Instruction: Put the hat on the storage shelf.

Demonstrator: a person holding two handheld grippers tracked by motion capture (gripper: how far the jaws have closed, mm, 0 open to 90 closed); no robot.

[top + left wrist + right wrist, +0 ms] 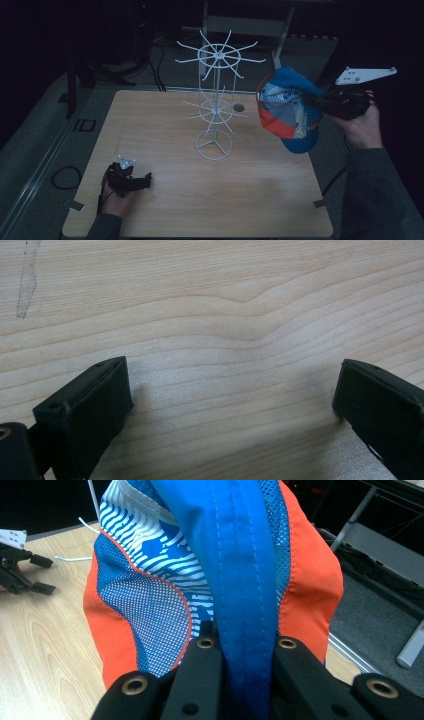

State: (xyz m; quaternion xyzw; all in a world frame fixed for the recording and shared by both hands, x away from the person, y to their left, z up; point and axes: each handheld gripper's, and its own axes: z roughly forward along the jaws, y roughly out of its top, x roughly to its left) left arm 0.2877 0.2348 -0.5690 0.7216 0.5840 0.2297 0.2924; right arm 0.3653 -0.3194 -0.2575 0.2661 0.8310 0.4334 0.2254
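A blue, orange and white patterned cap (288, 107) hangs in the air at the right, beside a white wire display rack (216, 105) that stands at the middle of the wooden table (260, 200). My right gripper (320, 102) is shut on the cap's blue brim (240, 580), which runs between its two jaws in the right gripper view. My left gripper (145, 179) rests low on the table at the front left, open, with only bare wood (230, 370) between its fingers (85, 410).
The rack has two tiers of radiating wire hooks and a ring base (214, 145). A small dark round mark (239, 107) sits on the table behind it. Dark floor, cables and a metal frame (250, 20) lie beyond the table's far edge.
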